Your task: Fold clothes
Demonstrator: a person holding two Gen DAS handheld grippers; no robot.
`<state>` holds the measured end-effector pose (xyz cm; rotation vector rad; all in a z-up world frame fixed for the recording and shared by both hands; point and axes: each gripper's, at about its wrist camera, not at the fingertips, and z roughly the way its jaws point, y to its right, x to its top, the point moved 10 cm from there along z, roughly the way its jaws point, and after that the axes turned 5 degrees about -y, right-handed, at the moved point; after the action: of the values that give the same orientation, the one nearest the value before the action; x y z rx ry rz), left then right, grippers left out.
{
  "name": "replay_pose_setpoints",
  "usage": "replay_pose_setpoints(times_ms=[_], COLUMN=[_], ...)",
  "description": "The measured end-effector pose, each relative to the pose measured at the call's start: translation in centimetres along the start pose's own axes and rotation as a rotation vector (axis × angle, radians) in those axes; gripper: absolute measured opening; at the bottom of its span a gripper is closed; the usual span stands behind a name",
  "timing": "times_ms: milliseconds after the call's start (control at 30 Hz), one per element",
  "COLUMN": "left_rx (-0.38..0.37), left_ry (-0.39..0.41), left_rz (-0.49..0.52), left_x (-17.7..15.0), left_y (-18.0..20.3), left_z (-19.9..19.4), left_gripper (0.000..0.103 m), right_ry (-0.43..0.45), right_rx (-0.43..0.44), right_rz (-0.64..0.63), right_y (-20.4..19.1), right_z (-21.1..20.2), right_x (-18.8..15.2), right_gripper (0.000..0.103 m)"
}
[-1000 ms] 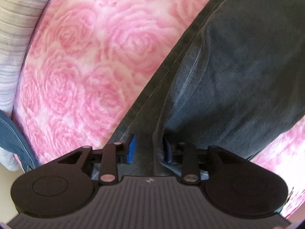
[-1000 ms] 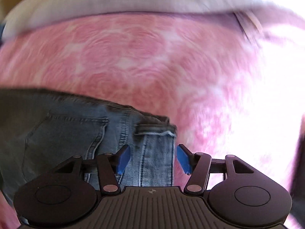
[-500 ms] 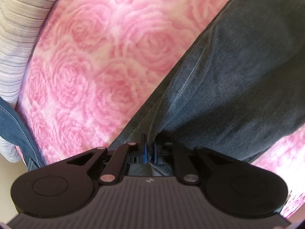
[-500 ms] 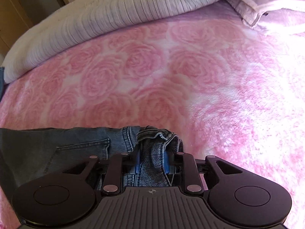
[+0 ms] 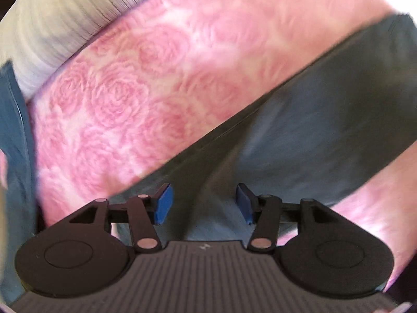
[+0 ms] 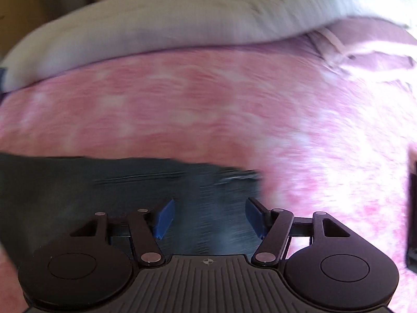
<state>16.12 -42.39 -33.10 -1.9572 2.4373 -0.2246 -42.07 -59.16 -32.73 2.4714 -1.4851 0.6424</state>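
- Left wrist view: the left gripper [image 5: 204, 203], black with blue pads, hovers low over a pair of dark grey-blue denim jeans [image 5: 312, 130]. Its jaws stand wide apart with nothing clamped between them; denim shows in the gap beneath.
- Left wrist view: the jeans run as a long diagonal band from the gripper toward the upper right, lying on a fluffy pink blanket with a rose pattern [image 5: 125, 99]. A seam line follows the upper-left edge of the band.
- Left wrist view: a pale grey ribbed pillow [image 5: 52, 31] borders the blanket at the upper left, and a strip of blue cloth [image 5: 13, 130] crosses the left edge. The picture is smeared by motion.
- Right wrist view: the right gripper [image 6: 209, 217], of the same black build with blue pads, likewise has its jaws spread apart and grips nothing.
- Right wrist view: the jeans [image 6: 104, 190] lie flat on the pink blanket [image 6: 182, 109], filling the lower left; their end reaches just past the right-hand pad. Detail is lost to blur.
- Right wrist view: the grey pillow [image 6: 156, 20] lies along the blanket's far edge, and a folded mauve cloth [image 6: 365, 49] rests beside it at the upper right.
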Motion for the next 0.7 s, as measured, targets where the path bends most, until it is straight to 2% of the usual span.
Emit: replay_pose_setpoints(times_ms=[67,200,267,400,500,600,700], left_rx=[-0.039,0.042,0.072,0.092,0.088,0.046,0.083], left_ry=[0.047,0.066,0.092,0.113,0.156,0.265,0.316], left_rz=[-0.077,-0.109,-0.054,0.152,0.244,0.160,0.069], left_x=[-1.1,-4.0,-5.9,-10.1,-11.9,-11.3,-10.1], left_y=[-0.6,-1.3,-0.7,4.2,7.4,8.7,8.3], left_z=[-1.8,-2.9,-2.6,0.3,3.6,5.6,7.2], left_gripper=[0.049,0.050,0.050,0.052,0.053,0.056,0.060], right_ry=[-0.007,-0.044,-0.055,-0.066,-0.062,-0.053,-0.067], right_rx=[0.052,0.164,0.214,0.257,0.241,0.177,0.086], right_rz=[-0.030,-0.095,-0.127,-0.173,-0.165,-0.110,-0.054], right_y=[-3.7,-12.0,-16.3,-23.8,-27.8,-30.7,-33.4], right_z=[-0.4,-0.6,-0.8,-0.8,-0.7,-0.8,-1.1], right_x=[-1.1,-3.3,-4.2,-5.6,-5.9,-6.4,-7.3], right_gripper=[0.064,0.064,0.064,0.064,0.065,0.065,0.066])
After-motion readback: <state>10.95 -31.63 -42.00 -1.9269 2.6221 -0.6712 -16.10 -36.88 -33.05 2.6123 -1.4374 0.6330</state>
